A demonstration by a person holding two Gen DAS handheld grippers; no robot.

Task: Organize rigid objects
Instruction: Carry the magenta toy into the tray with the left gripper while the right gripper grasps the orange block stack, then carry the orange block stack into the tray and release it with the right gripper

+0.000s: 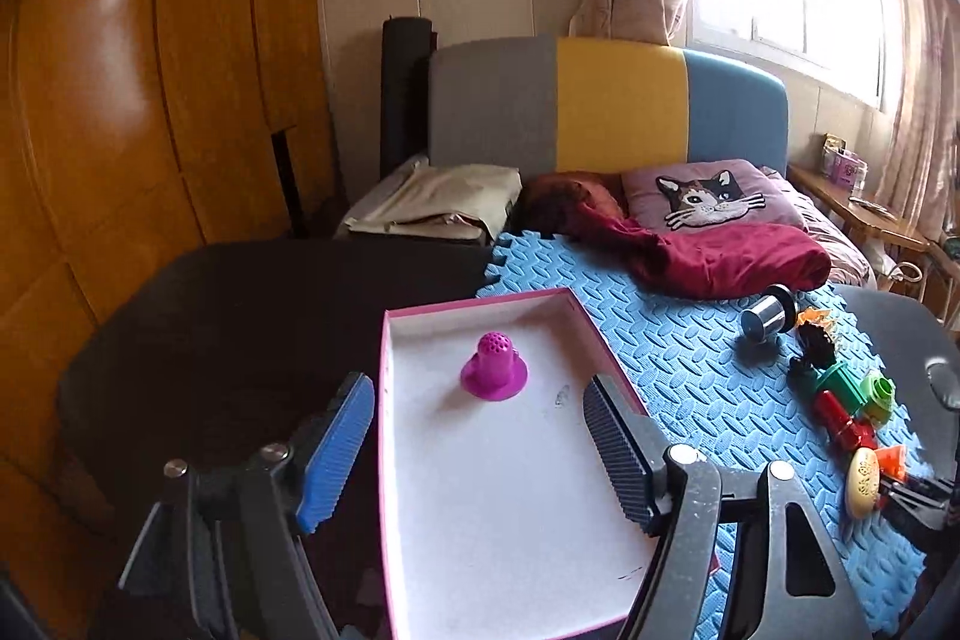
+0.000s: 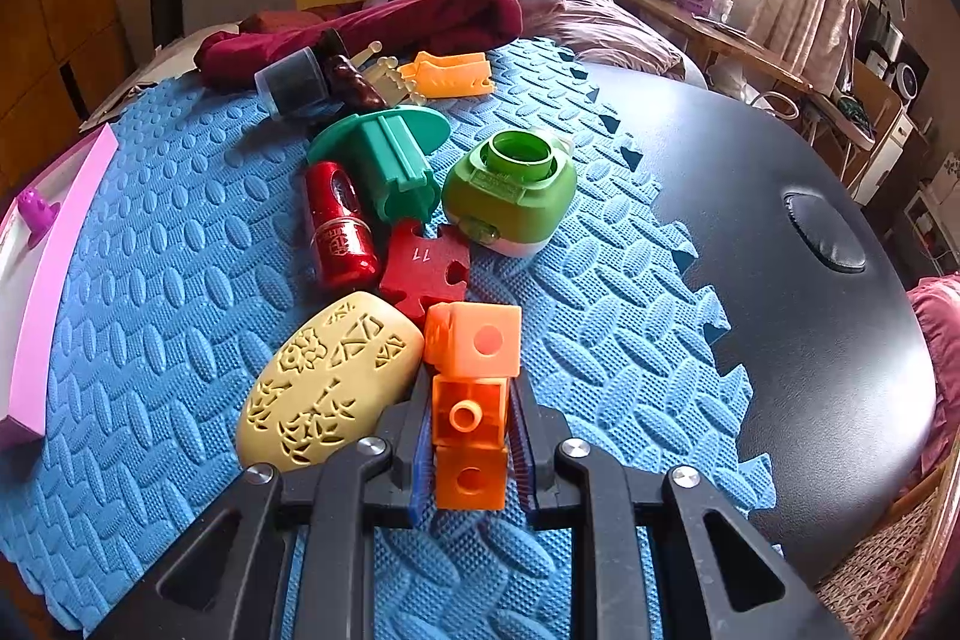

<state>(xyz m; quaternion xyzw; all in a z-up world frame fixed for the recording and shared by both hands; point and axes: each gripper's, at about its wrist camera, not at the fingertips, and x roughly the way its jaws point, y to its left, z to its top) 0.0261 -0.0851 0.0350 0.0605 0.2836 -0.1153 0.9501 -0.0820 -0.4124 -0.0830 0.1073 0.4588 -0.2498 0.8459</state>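
One pink tray point(image 1: 414, 460); one purple stopper point(image 1: 493, 367); one orange cube chain point(image 2: 471, 388); one yellow carved oval point(image 2: 327, 379); one red puzzle piece point(image 2: 423, 271); one red tube point(image 2: 339, 226); two green items: teal holder point(image 2: 390, 154), green cap point(image 2: 510, 196).

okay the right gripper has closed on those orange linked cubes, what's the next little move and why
Probably lift straight up a little. The right gripper is shut on the chain of orange plastic cubes, which touches the cream carved oval piece and the red puzzle-shaped block; rising first avoids dragging them. The pink-rimmed white tray, holding only a purple perforated cap, looks the likely destination.
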